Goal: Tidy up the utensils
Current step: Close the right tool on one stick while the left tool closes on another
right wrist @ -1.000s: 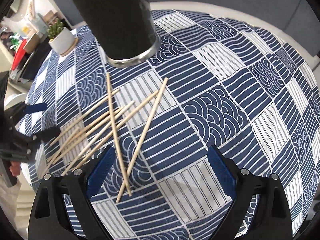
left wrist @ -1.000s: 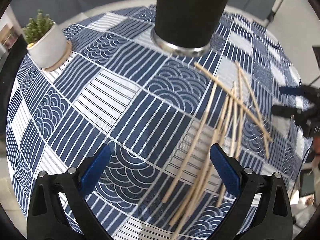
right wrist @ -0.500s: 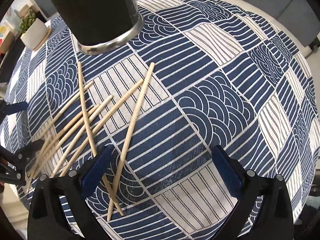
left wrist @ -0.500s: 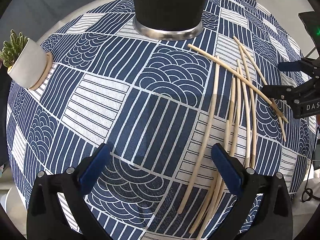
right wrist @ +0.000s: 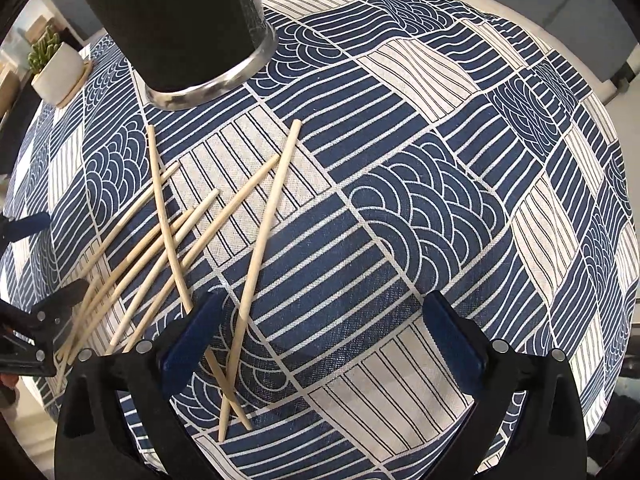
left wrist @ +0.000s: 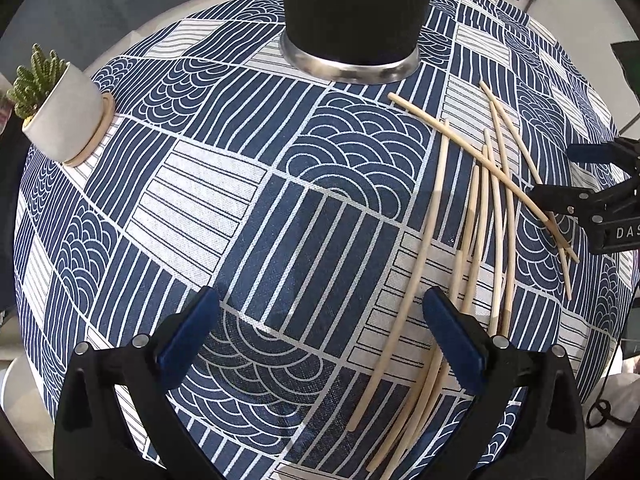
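Observation:
Several wooden chopsticks [left wrist: 484, 208] lie scattered and crossed on the blue-and-white patterned tablecloth [left wrist: 248, 216]; they also show in the right wrist view [right wrist: 176, 240]. A tall black cup with a metal base [left wrist: 352, 20] stands upright beyond them, and it shows in the right wrist view [right wrist: 180, 28] too. My left gripper [left wrist: 320, 332] is open and empty, low over the cloth, with chopsticks under its right finger. My right gripper [right wrist: 320, 332] is open and empty, with chopsticks by its left finger. Each gripper shows at the edge of the other's view.
A small potted cactus in a white pot [left wrist: 60, 116] on a wooden coaster stands at the far left of the table; it also shows in the right wrist view [right wrist: 56, 68]. The round table's edge curves close behind the cup.
Both grippers have moved down and closer to the chopsticks and the cup. The cup has come toward the middle of the left view. Both stay open.

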### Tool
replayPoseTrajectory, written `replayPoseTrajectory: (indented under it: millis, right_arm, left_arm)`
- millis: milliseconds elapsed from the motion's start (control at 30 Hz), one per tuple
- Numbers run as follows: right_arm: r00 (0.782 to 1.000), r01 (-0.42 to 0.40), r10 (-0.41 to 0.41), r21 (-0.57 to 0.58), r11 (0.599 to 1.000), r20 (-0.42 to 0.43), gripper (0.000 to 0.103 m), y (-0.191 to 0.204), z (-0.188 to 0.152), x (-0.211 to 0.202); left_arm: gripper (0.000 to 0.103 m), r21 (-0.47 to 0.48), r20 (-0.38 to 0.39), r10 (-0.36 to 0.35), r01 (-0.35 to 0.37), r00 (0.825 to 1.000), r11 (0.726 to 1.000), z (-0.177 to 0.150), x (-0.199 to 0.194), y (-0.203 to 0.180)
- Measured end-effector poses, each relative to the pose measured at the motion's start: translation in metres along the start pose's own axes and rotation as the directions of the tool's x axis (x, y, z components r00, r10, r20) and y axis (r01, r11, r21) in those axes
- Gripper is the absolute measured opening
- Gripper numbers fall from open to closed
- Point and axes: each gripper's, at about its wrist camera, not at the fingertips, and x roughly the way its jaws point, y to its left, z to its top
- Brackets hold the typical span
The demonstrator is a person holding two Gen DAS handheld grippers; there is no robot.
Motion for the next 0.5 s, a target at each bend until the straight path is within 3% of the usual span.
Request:
replayPoseTrajectory:
  millis: [100,167,233,333,500]
  right_arm:
    - [1.000,-0.002,0.002,-0.018,1.000,0.014,0.062,-0.005,-0.003,-0.009]
    - [1.000,-0.003,0.003,-0.025,1.000,0.013,0.030,-0.009,-0.006,-0.015]
    - [1.000,0.007,-0.006,-0.022,1.000,0.010,0.008,-0.015,-0.009,-0.018]
    - [1.000,0.010,-0.010,-0.020,1.000,0.006,0.006,-0.025,-0.014,-0.019]
    - [0.999,0.041,-0.041,-0.017,0.999,0.008,0.005,-0.034,-0.023,-0.022]
  left_arm:
    - [0.099,-0.002,-0.013,0.000,0.000,1.000,1.000,-0.004,0.000,0.001]
    - [0.096,-0.003,-0.009,0.000,0.000,1.000,1.000,-0.009,-0.002,0.001]
    - [0.083,-0.014,-0.001,0.001,-0.001,1.000,1.000,-0.013,-0.007,0.003]
    - [0.060,-0.042,0.002,0.002,-0.002,1.000,0.999,-0.020,-0.015,0.012]
    - [0.032,-0.080,-0.008,0.010,-0.011,1.000,0.997,-0.039,-0.026,0.024]
